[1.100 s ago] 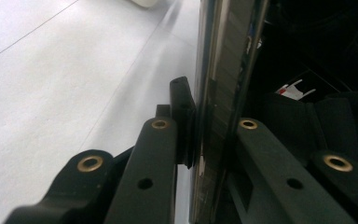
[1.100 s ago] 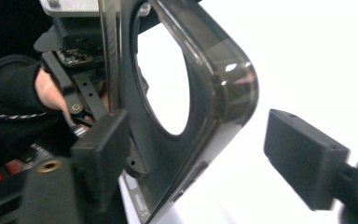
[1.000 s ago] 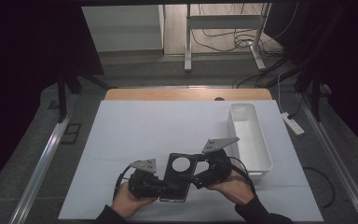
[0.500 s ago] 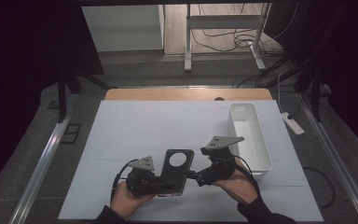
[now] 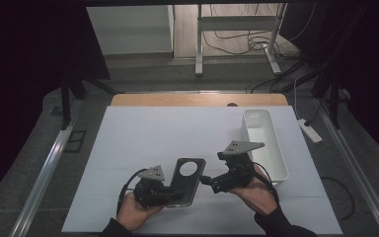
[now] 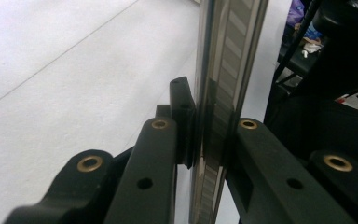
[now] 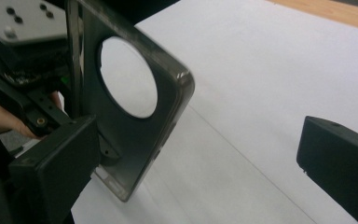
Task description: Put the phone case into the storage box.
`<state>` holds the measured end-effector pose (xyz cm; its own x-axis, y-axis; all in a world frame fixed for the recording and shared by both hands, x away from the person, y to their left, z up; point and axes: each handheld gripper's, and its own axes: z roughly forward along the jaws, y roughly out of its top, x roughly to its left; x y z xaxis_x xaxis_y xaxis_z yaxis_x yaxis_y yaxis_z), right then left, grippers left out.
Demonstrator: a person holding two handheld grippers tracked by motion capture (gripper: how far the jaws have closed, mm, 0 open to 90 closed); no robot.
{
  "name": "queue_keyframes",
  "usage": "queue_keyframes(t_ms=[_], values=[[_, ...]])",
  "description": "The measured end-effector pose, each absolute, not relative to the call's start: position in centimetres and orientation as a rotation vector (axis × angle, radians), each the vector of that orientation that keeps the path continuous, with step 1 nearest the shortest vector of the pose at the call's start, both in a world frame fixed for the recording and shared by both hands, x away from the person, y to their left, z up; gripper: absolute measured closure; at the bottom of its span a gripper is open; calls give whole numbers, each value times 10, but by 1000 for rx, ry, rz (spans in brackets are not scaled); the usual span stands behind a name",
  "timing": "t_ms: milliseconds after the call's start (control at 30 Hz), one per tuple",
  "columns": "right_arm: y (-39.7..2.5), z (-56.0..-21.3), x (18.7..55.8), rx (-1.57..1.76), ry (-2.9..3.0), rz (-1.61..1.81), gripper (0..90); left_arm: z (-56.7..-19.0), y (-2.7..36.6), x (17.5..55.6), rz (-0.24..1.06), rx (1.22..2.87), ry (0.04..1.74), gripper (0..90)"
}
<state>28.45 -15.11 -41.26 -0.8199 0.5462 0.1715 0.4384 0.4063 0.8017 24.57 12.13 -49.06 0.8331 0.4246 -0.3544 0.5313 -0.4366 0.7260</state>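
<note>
Right gripper (image 5: 203, 180) now pulled back from the phone case (image 5: 187, 180), jaws spread wide with nothing between them.
Left gripper (image 5: 170, 196) clamped on the case's lower edge, holding it tilted above the white surface (image 5: 177, 133); case just left of the right gripper, apart. White bin (image 5: 264, 143) at right; dark room beyond.

Table (image 5: 128, 148) viewed from above, facing forward and down. Gripper views set close along their jaws; dark case (image 5: 188, 181) (image 6: 219, 93) (image 7: 135, 130) shared by all three views.
</note>
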Motion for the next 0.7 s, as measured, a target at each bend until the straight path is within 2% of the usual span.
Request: queue_keyframes(t_ms=[267,400,500,700], values=[[-152,-407,283,910,2513,1374,0,-491,119,245,-168,2101,682,845],[-152,-406,282,910,2503,1349,28,-491,119,245,-172,2105,680,845],[-153,-405,282,909,2500,1352,79,-491,119,245,-176,2106,672,845],[-154,-403,280,878,2518,1371,295,-492,117,245,-188,2111,660,845]])
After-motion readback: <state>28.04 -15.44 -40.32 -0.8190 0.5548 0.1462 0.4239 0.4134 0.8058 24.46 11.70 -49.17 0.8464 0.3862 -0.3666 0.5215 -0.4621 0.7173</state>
